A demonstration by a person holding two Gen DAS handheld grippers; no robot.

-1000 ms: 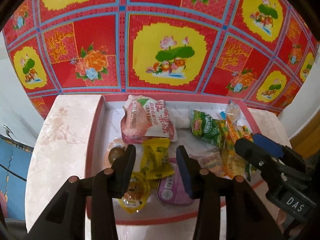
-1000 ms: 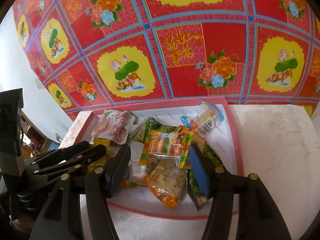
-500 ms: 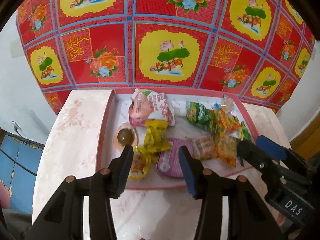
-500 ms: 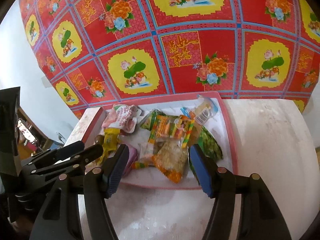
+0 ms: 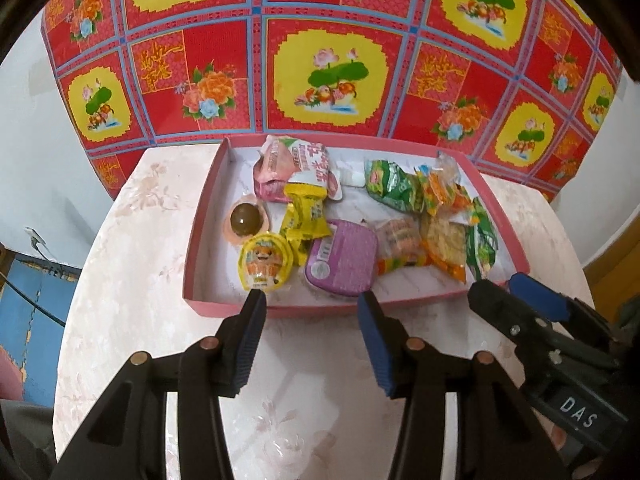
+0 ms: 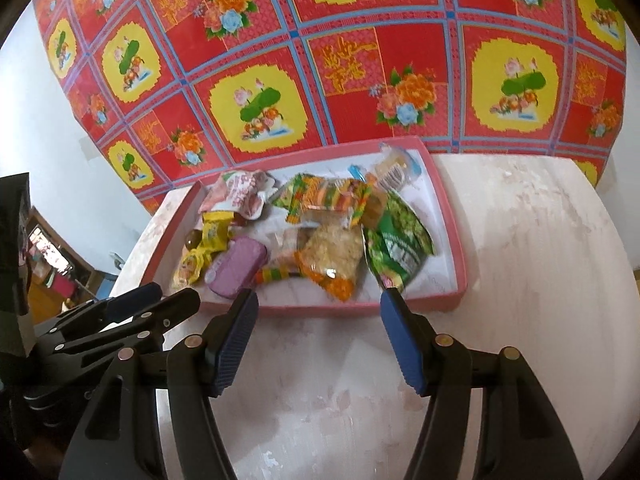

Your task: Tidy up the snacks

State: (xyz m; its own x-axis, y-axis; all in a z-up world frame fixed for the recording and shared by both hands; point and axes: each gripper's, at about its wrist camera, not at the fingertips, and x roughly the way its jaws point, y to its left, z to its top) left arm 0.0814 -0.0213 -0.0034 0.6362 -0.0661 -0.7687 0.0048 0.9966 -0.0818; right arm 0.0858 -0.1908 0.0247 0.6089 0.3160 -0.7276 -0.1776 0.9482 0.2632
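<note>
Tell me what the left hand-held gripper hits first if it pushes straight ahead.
Probably the near rim of the shallow pink tray; the open left hand-held gripper points at it. Higher, it reaches the purple rounded snack tub first.

Left gripper [image 5: 310,300] and right gripper [image 6: 318,300] side by side, jaws spread wide apart, nothing held between their blue pads.

Tray [image 5: 208,216]: pink rim, white floor. Packets: pink-white [image 5: 296,168], yellow [image 5: 304,220], purple [image 5: 342,258], green [image 5: 394,186]. Table [image 5: 132,264]: pale pink marbling. Cloth [image 5: 332,68]: red, blue grid, yellow floral panels.
</note>
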